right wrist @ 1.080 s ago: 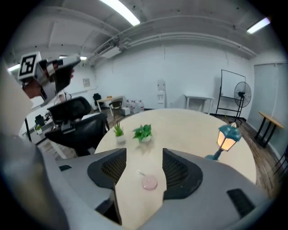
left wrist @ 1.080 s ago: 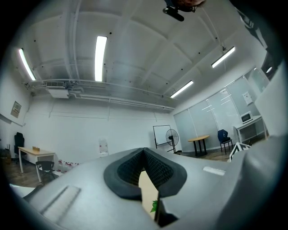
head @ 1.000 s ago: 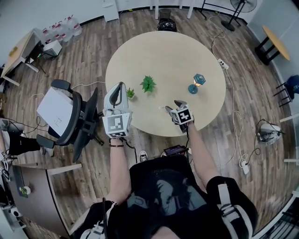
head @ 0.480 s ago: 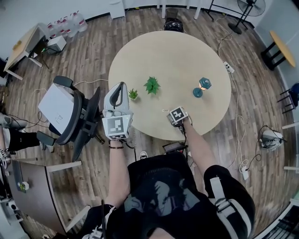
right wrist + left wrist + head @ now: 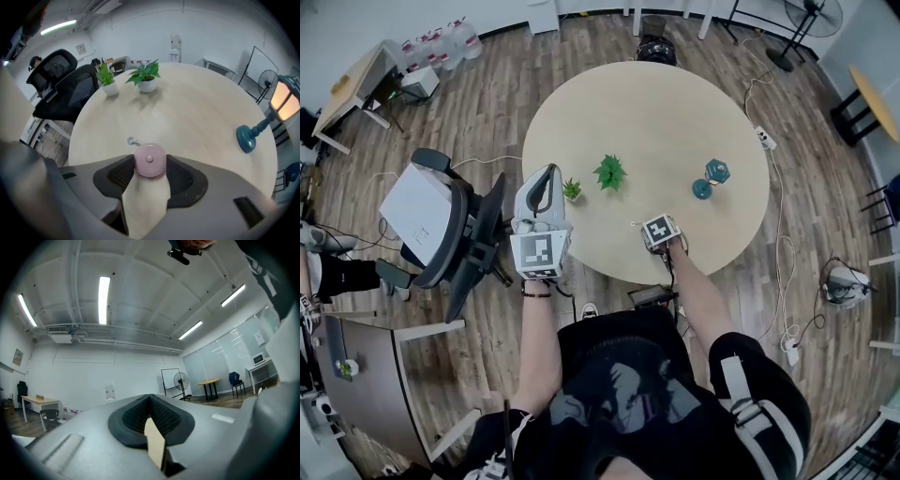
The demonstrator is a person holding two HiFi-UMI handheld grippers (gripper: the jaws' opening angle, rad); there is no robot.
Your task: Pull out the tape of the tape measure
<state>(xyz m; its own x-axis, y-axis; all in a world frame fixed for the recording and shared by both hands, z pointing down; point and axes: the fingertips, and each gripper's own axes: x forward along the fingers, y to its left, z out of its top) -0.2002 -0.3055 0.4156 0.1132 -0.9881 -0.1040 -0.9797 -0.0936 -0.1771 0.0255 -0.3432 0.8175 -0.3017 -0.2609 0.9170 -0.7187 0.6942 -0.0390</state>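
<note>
Round counter (image 5: 656, 122) before you: your left tool (image 5: 546, 178) hangs at its left edge, jaws together on nothing; near its closest edge your right tool (image 5: 150, 158) has just been closing its jaws, pads touching both sides of the pink tape measure (image 5: 149, 166) lying there

Head view overhead; right view close, sharing table (image 5: 656, 122).

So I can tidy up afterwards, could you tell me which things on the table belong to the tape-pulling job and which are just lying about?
For the job: tape measure, its end ring.
Lying about: small plant, bigger plant, lamp.
</note>
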